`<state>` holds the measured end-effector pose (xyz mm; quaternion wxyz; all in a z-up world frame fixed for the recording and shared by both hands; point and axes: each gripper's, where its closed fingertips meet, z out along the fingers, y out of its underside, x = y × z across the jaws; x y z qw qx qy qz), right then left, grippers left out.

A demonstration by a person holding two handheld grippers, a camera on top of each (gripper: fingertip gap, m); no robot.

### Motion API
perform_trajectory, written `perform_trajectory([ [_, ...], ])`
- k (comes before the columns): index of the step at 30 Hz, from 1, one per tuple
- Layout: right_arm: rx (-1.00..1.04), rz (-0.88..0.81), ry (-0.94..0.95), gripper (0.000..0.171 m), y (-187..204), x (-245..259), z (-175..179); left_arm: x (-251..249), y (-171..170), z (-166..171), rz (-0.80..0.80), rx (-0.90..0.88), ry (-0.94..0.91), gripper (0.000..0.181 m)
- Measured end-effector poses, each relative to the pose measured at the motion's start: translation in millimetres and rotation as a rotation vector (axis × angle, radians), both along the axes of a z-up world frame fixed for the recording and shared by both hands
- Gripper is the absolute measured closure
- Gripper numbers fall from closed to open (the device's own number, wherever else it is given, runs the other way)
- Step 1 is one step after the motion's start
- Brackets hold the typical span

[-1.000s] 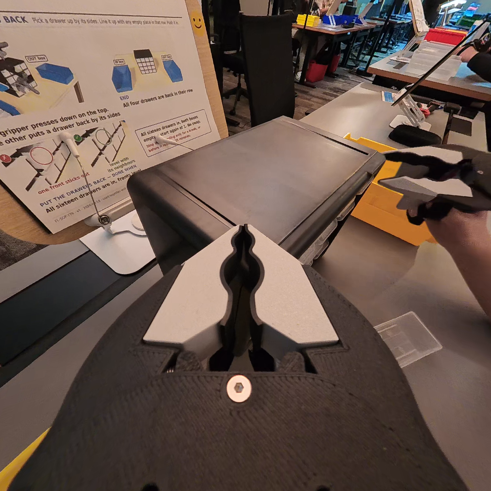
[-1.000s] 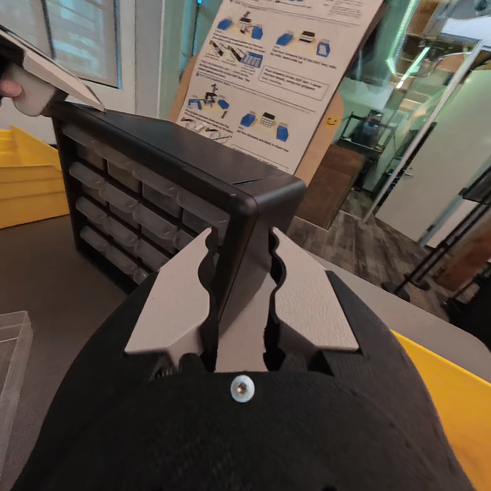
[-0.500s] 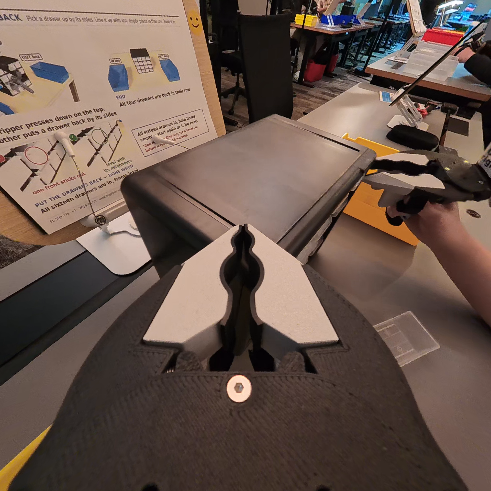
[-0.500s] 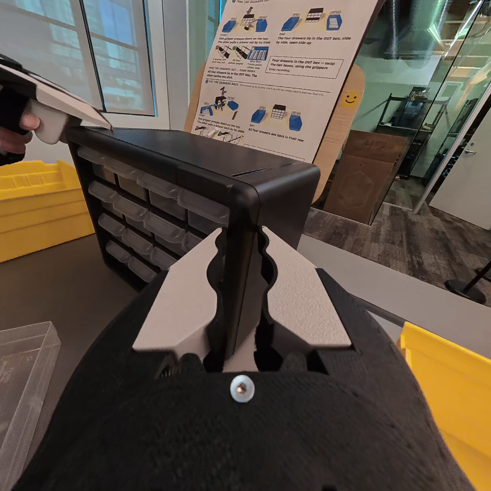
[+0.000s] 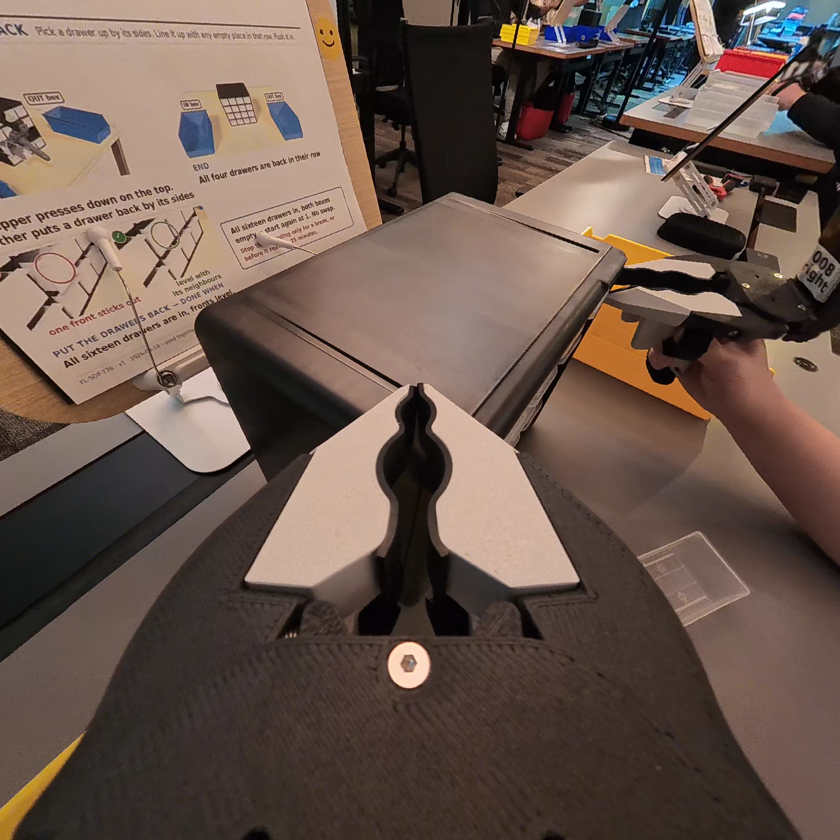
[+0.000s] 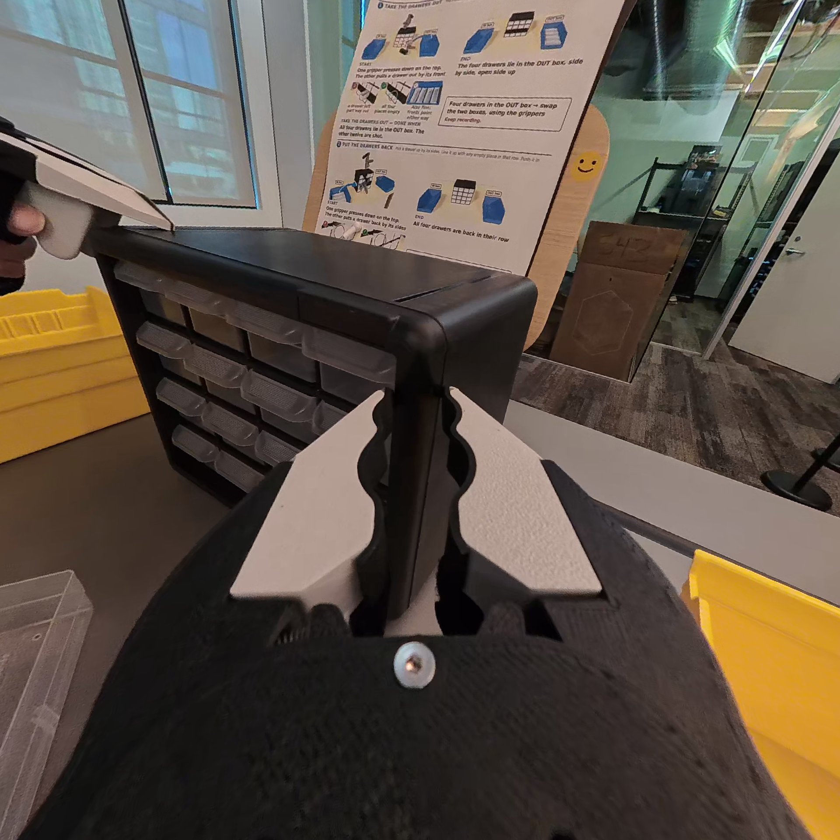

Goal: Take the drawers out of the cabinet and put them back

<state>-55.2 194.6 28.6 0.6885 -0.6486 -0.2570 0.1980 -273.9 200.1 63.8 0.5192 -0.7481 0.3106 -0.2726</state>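
The black drawer cabinet (image 5: 432,291) (image 6: 318,259) stands on the grey table, its slots filled with clear drawers (image 6: 268,391). My left gripper (image 5: 418,386) is shut and empty, with its tips on the near end of the cabinet top. It also shows in the right wrist view (image 6: 113,200), tip touching the top's far corner. My right gripper (image 6: 416,393) is narrowly open, with one finger either side of the cabinet's front right vertical corner. I cannot tell if it touches. It also shows in the left wrist view (image 5: 672,291). One clear drawer (image 5: 691,582) (image 6: 36,636) lies loose on the table.
A yellow bin (image 5: 627,350) (image 6: 772,682) sits beside the cabinet's right end, another (image 6: 59,363) by its left end. An instruction poster (image 5: 159,182) (image 6: 454,113) stands behind the cabinet. A person's forearm (image 5: 782,477) crosses the table. Other desks and chairs stand farther off. My right fingertips sit around 25 cm from my left ones.
My right gripper has come in to the cabinet's front right corner and its jaws have narrowed. My left gripper stays shut on the cabinet top, nearly unmoved.
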Motion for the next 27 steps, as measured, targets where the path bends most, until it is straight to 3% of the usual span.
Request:
perform_trajectory([
  [1, 0.0, 0.001, 0.001, 0.151, -0.3, 0.0, 0.0, -0.1, 0.0, 0.0, -0.001, -0.001, -0.002, 0.181],
  [10, 0.077, -0.059, -0.054, 0.151, -6.4, 4.7, 6.3, 0.1, -0.3, 0.6, -0.003, -0.009, -0.011, 0.179],
  [13, 0.293, -0.143, -0.096, 0.151, -40.9, 13.0, 41.0, -0.8, -2.4, 2.8, -0.019, -0.035, -0.052, 0.174],
  [15, 0.329, -0.113, -0.113, 0.151, -63.3, 6.6, 48.8, -5.2, -0.6, 4.4, -0.006, -0.054, -0.083, 0.167],
  [18, 0.271, -0.06, -0.122, 0.15, -76.3, -3.1, 36.2, -8.2, 1.0, 4.2, 0.0, -0.067, -0.107, 0.168],
  [21, 0.201, -0.005, -0.108, 0.15, -79.6, -9.9, 19.0, -11.0, 3.2, 2.1, 0.025, -0.037, -0.059, 0.181],
  [27, 0.122, 0.125, -0.148, 0.144, -91.6, -27.5, -2.4, -10.3, 2.9, 1.2, 0.023, 0.039, 0.018, 0.181],
])
